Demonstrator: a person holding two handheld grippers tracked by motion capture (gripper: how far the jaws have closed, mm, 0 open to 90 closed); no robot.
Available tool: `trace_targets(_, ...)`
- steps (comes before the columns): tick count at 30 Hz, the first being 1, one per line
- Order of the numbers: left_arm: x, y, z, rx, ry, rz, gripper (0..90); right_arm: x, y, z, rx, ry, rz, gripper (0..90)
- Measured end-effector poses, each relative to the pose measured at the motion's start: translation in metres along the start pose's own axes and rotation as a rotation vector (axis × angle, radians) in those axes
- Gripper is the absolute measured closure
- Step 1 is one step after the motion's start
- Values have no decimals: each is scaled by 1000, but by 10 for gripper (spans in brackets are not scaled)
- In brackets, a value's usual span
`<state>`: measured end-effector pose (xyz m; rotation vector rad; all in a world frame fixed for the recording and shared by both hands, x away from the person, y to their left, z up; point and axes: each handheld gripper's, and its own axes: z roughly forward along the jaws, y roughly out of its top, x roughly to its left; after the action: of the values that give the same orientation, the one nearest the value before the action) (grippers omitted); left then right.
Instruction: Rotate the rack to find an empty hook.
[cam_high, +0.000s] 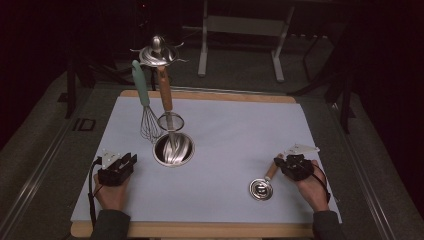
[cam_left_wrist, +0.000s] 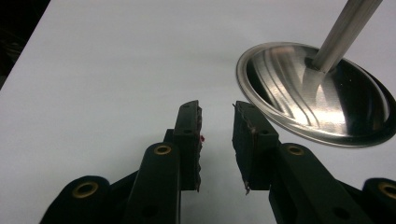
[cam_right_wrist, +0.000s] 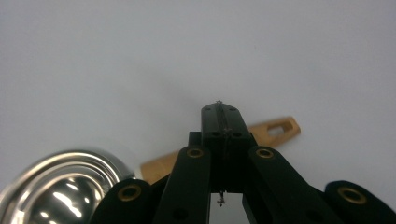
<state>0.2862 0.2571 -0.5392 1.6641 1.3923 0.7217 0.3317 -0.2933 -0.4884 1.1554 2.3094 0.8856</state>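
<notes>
Closed gripper (cam_right_wrist: 220, 108) over wooden-handled ladle (cam_right_wrist: 273, 129)

A pale blue-white sheet (cam_high: 230, 145) covers a light wooden board (cam_high: 200, 230), the ladle (cam_high: 264, 186) pairs a shiny silver bowl with a tan wooden handle, the whisk (cam_high: 145, 107) has a mint-green handle, the stand's round base (cam_high: 173, 149) gleams brushed steel, and both grippers are black with brass rivets.

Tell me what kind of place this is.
Probably a lab workbench set up for recording kitchen tasks: a white mat on a wooden board, a utensil stand holding a whisk, a ladle, and dark surroundings with bare metal frames.
</notes>
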Motion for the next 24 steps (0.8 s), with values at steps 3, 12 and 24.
trace_targets(3,0,0,0,0,1,1,724,-3,-6,4,18,-11,22,900)
trace_targets(12,0,0,0,-1,2,1,724,-6,-21,9,53,-19,44,900)
trace_targets(24,0,0,0,-2,2,0,724,-6,-30,12,70,-17,58,900)
